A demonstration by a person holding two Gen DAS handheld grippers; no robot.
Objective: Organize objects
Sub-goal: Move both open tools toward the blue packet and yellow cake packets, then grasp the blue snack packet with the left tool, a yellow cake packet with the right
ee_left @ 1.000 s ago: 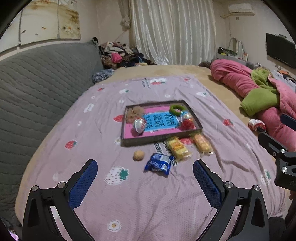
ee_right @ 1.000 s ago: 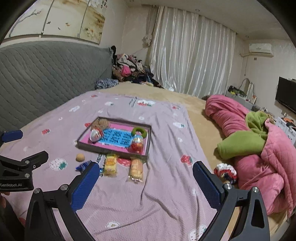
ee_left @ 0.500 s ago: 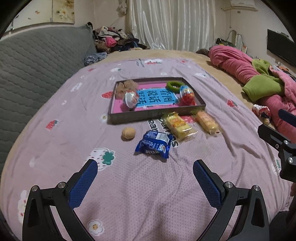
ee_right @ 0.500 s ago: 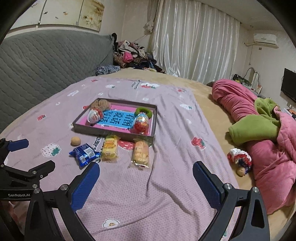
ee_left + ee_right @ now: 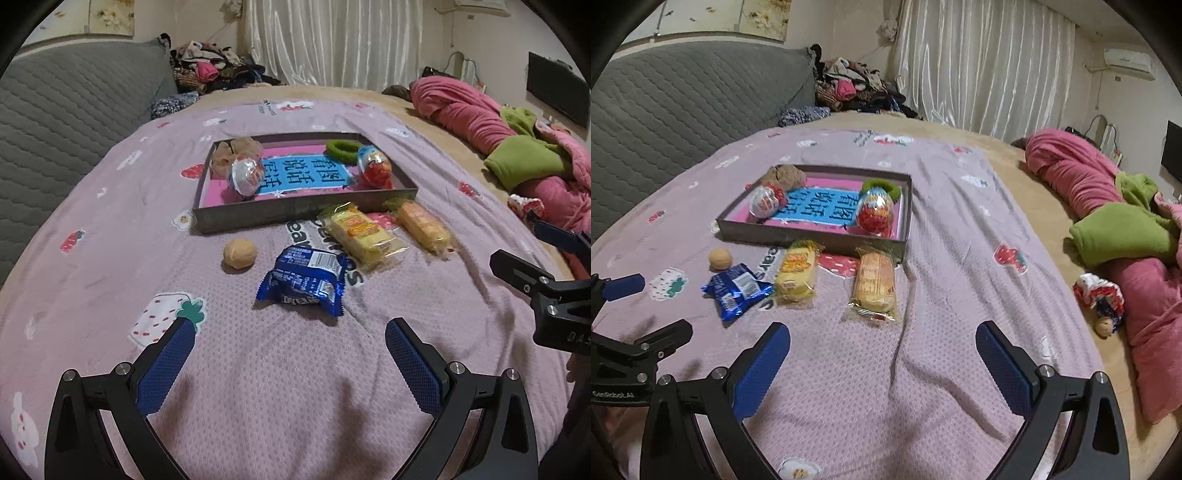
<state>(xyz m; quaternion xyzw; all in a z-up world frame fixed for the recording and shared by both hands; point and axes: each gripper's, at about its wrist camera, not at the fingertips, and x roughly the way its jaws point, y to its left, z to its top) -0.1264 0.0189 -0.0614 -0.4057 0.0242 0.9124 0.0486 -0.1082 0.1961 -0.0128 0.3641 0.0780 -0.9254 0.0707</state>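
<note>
While spread wide and empty, both grippers — left gripper (image 5: 290, 341), right gripper (image 5: 882, 341) — near blue packet (image 5: 304, 282), walnut (image 5: 239, 253) beside.

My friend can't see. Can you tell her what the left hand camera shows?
The open left gripper hovers over a lilac strawberry-print blanket, aimed at a crinkly blue snack packet. Beyond lie a round tan walnut, two yellow wrapped cakes and a shallow grey box holding toys.

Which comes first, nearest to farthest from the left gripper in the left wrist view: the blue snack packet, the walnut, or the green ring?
From the left gripper:
1. Blue snack packet, on the blanket just ahead of the fingers.
2. Walnut, ahead and left, outside the tray.
3. Green ring, at the tray's far right corner.
</note>
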